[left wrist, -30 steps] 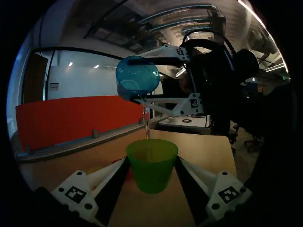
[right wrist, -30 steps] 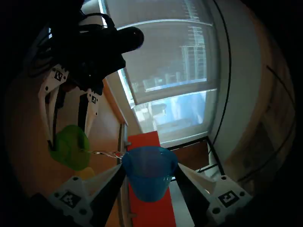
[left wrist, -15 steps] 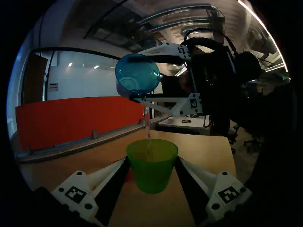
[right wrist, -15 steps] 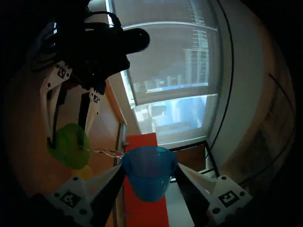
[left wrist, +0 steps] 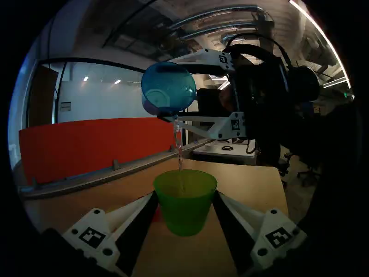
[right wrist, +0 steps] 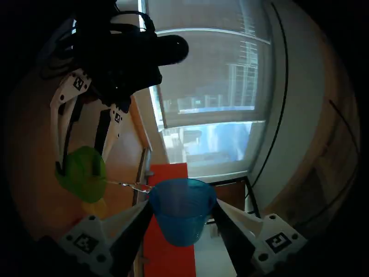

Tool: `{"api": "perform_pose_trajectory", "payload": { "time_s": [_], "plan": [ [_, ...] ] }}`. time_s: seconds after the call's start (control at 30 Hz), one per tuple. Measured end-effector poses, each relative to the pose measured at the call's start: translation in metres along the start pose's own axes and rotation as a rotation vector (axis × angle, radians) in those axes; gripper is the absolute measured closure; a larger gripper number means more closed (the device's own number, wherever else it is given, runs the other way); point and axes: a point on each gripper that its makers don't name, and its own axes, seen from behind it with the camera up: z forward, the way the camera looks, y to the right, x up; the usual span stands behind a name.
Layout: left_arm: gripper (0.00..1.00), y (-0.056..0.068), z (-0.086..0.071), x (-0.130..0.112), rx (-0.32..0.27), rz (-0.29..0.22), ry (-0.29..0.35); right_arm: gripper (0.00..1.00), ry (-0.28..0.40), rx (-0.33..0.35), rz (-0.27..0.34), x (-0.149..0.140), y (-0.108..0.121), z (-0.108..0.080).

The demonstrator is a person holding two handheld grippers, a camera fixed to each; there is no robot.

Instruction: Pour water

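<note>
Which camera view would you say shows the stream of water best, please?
The left gripper view: the stream of water runs full length from the tilted blue cup down into the green cup. The right gripper view shows it as a short, thin glint between the two cups.

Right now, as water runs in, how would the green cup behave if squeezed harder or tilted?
The green cup looks like thin translucent plastic, so it probably flexes under a harder squeeze. It tapers toward its base, so it might slip down between the fingers of the left gripper. The water from the blue cup is filling it; tilting would likely spill.
</note>
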Motion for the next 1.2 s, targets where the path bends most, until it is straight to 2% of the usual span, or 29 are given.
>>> {"api": "perform_pose_trajectory", "payload": {
  "time_s": [0.47,1.2],
  "plan": [
    [0.17,0.001,0.000,0.002,0.000,-0.002,0.004,0.11,-0.002,-0.007,-0.093,0.004,0.004,0.004],
    [0.17,-0.004,0.001,0.003,0.005,-0.013,0.017,0.11,0.001,-0.009,-0.229,0.016,0.009,0.003]
  ]
}}
